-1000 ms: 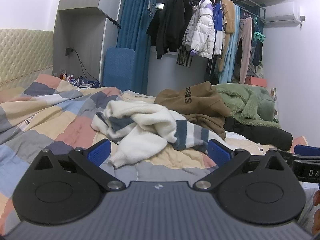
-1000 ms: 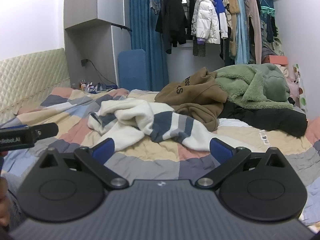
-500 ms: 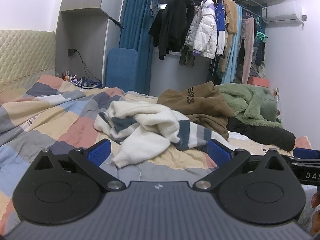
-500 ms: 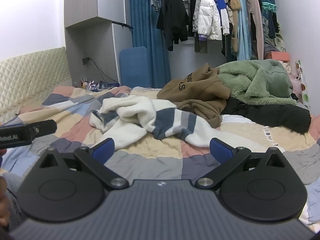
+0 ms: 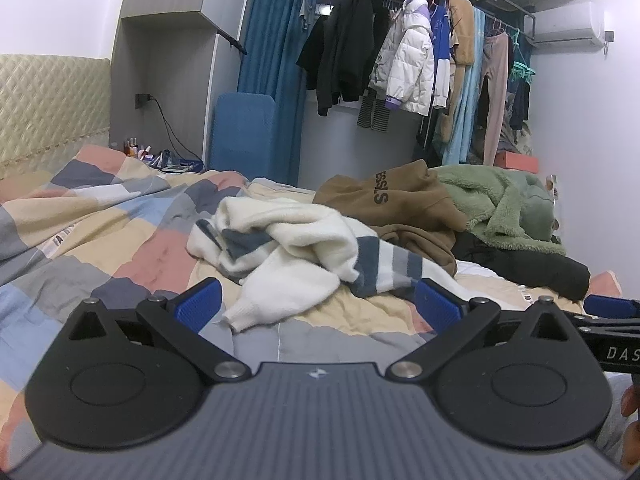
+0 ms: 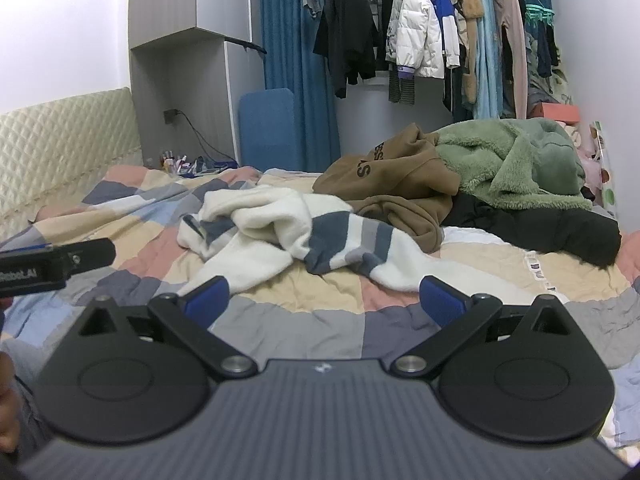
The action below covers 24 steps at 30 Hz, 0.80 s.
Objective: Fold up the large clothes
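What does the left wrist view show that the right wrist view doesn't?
Only the left wrist view shows the whole air conditioner and the right tongs at its right edge. Only the right wrist view shows the left tongs at its left edge and the dotted bag. Both show the striped white sweater, brown hoodie, green fleece and open, empty tongs.

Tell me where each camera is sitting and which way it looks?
Left wrist: on the left gripper, low above the bed, facing the white striped sweater; a bit of hand and the right gripper show at right.
Right wrist: on the right gripper, facing the same sweater; the left gripper shows at left.
Both see the brown hoodie and the hanging clothes.
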### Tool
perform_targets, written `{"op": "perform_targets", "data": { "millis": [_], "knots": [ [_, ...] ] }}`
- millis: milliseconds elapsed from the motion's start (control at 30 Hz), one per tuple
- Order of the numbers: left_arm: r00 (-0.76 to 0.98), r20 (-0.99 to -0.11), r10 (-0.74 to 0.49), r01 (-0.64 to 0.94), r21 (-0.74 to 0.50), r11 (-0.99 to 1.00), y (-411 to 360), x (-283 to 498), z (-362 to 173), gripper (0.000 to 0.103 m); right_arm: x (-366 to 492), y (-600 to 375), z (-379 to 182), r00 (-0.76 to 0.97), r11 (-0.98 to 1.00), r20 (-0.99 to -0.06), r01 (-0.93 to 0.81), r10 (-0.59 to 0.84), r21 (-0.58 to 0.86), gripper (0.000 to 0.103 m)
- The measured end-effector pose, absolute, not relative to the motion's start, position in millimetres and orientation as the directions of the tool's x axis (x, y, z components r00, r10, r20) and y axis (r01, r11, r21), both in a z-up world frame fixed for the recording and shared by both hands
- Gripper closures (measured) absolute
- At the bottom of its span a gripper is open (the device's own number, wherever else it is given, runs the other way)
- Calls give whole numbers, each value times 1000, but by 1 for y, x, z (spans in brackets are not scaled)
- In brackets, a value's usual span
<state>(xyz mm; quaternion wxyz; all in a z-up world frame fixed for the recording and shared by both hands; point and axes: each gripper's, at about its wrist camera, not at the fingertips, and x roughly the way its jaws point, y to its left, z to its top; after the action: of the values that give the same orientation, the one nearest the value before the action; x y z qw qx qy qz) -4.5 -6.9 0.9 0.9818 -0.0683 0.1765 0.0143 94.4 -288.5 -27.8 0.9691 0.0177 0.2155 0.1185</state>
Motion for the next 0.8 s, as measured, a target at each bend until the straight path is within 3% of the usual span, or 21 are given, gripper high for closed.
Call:
{"op": "perform_targets", "data": {
  "millis": [800],
  "knots": [
    [931,-364,10,-66,-141,988,-6,-3,-7,0,92,-287,-29,875,975,-430,-201,220,90,0]
  ]
}}
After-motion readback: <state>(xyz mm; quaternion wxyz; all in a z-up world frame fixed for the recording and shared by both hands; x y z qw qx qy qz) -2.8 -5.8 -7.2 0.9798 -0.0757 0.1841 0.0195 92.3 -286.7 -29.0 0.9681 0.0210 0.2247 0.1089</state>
